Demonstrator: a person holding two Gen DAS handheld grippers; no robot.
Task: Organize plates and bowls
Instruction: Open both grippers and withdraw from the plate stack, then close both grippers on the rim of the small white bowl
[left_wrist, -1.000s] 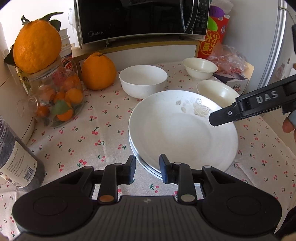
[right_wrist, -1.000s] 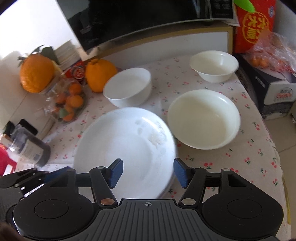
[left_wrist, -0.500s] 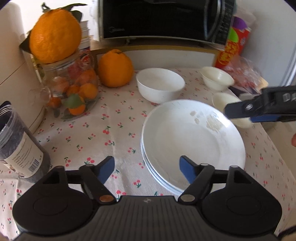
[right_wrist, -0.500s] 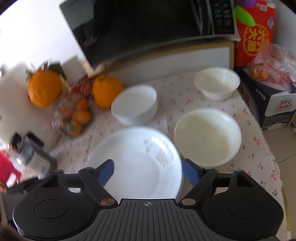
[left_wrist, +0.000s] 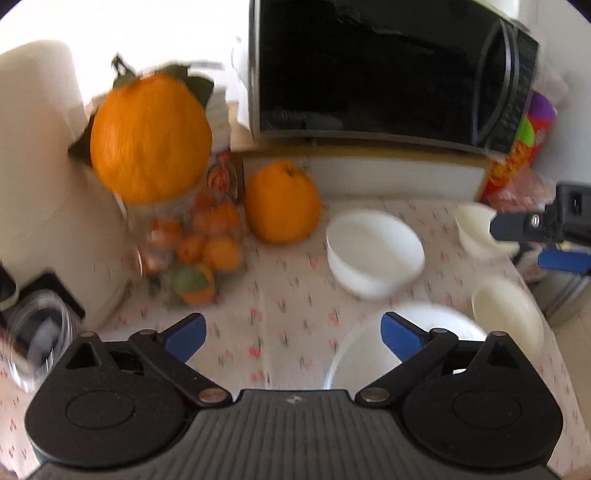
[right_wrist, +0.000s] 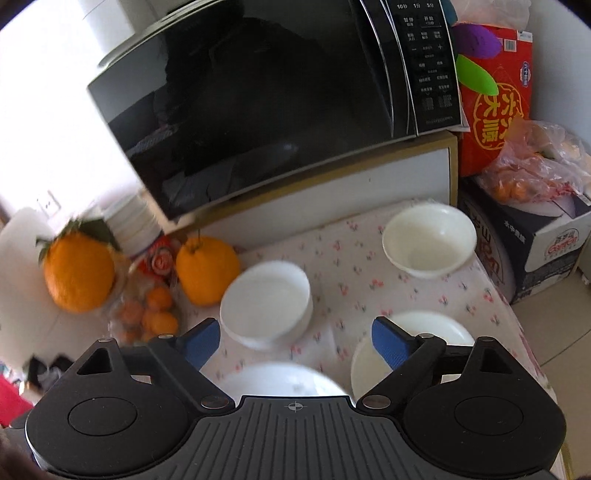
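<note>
A stack of white plates (left_wrist: 369, 354) lies on the cherry-print tablecloth (left_wrist: 280, 295), just below and right of my left gripper (left_wrist: 293, 336). Its jaws are opening wide with nothing between them. Behind the plates stands a white straight-sided bowl (left_wrist: 373, 253); a cream bowl (left_wrist: 506, 317) sits to the right and a smaller white bowl (left_wrist: 476, 229) farther back. My right gripper (right_wrist: 295, 341) hangs open and empty above the plates (right_wrist: 280, 380), with the straight-sided bowl (right_wrist: 266, 302) ahead, the cream bowl (right_wrist: 443, 326) behind its right finger, and the small bowl (right_wrist: 428, 240) beyond.
A black microwave (right_wrist: 266, 96) on a white shelf closes off the back. Two large oranges (left_wrist: 282, 201) and a glass jar of small oranges (left_wrist: 192, 243) crowd the left. A red box (right_wrist: 495, 107), a plastic bag and a carton (right_wrist: 546, 240) stand at the right edge.
Both grippers opened wide, rose and drew back from the plate stack, which stays on the table. The views now tilt up towards the microwave.
</note>
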